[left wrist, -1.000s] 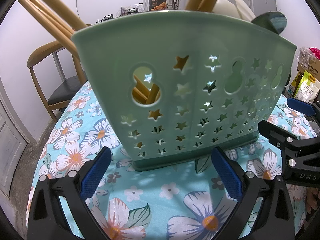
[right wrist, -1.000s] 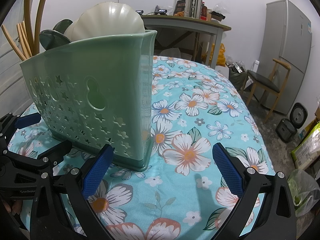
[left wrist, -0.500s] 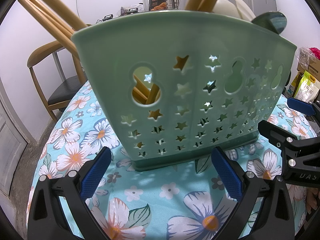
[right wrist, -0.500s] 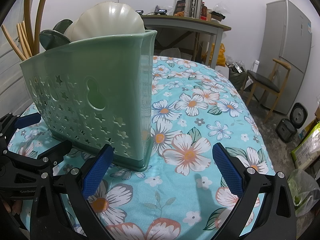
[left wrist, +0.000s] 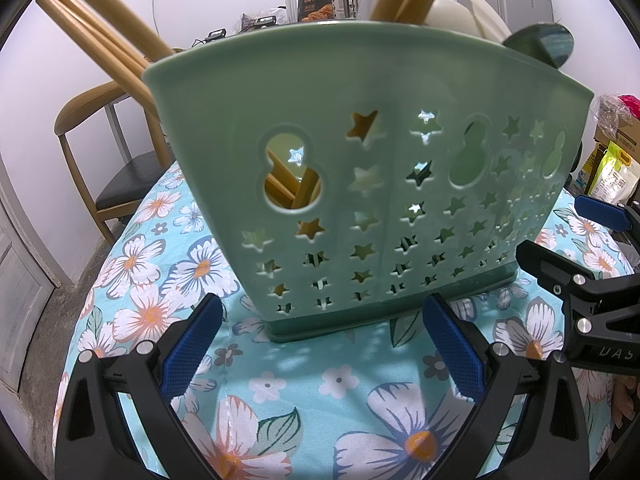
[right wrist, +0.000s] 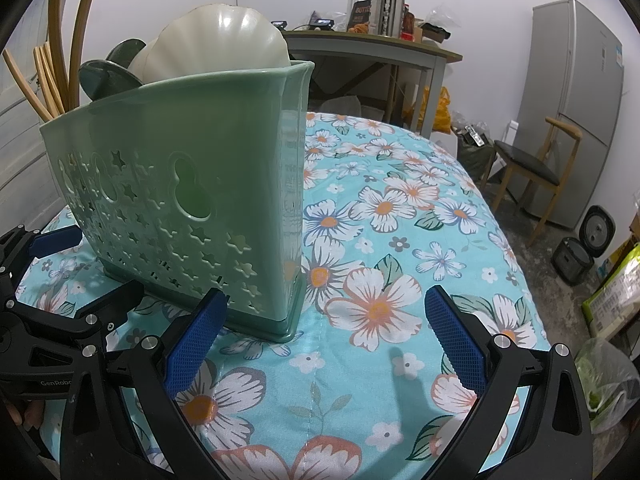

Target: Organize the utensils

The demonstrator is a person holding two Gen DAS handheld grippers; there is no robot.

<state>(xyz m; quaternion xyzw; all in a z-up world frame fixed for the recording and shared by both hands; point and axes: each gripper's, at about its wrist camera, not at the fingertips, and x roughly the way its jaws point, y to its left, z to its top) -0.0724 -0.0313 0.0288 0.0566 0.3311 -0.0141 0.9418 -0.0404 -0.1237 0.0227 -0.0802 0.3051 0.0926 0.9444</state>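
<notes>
In the left wrist view, the left claw [left wrist: 320, 344] is spread wide and holds nothing. The green holder [left wrist: 360, 184] stands upright on the flowered worktop [left wrist: 160, 272], just past the claw's blue tips. Its long side runs left to right. Wooden chopsticks [left wrist: 92, 40] lean up and out to the left. All utensils seem to be inside, so the job looks almost done.

In the right wrist view, the right claw [right wrist: 324, 340] is also wide apart and empty. The holder's corner is just beside its left tip. White spoons [right wrist: 224, 44] point up. Next, I think, both claws just need to back away without bumping it.
</notes>
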